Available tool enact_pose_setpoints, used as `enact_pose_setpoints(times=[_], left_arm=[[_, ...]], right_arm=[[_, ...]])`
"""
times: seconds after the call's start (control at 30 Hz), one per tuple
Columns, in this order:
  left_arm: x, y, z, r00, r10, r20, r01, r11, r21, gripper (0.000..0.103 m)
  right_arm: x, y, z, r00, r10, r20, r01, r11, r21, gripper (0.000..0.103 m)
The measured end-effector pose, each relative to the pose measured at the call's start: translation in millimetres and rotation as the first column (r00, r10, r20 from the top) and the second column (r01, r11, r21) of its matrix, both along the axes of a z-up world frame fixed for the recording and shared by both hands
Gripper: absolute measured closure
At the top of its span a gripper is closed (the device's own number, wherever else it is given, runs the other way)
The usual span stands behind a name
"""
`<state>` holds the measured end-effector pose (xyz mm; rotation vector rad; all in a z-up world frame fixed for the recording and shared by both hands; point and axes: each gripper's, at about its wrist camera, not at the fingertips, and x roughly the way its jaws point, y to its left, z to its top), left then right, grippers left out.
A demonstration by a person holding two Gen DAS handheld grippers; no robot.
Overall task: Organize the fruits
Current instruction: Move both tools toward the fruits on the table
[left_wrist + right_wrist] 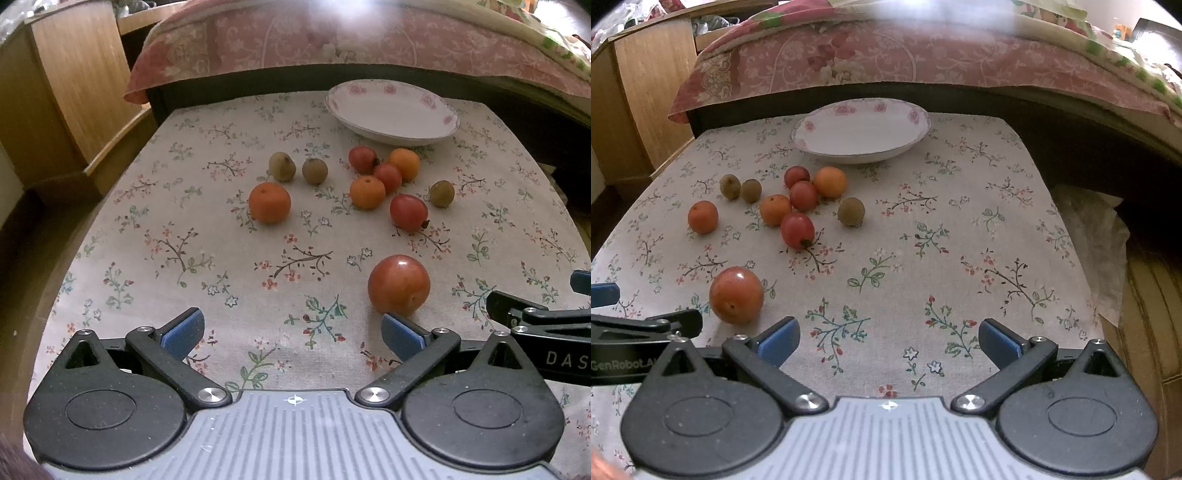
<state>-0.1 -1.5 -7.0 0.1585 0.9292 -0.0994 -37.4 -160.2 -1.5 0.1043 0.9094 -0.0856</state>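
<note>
Both jaws stood wide and held nothing: the left hand-held gripper [291, 334] and the right hand-held gripper [888, 341] hovered side by side over the near edge of the tabletop [979, 221]. Each camera caught only a cut-off sliver of the other tool at its frame edge. The large tomato [399, 284] lay just ahead of the left one's right pad. Farther off, oranges [269, 202], smaller tomatoes [409, 212] and brownish fruits [314, 170], too small to identify, clustered in front of the white plate [391, 110]. Glare washed out the bedding [886, 55] behind.
</note>
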Motion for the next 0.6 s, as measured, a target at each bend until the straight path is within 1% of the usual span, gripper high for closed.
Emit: enact_pose_setpoints(times=[0.47,0.6], left_arm=[[1.2,0.4,-1.3,1.000,0.003,-0.008,-0.003,1.000,-0.004,0.001],[1.5,0.0,-2.0,1.000,0.002,-0.009,-0.002,1.000,-0.003,0.001]], right_arm=[[-0.1,0.6,-1.6,1.000,0.000,-0.005,0.000,1.000,0.003,0.000],[0.5,1.5,-1.0,1.000,0.004,0.001,-0.004,1.000,-0.012,0.000]])
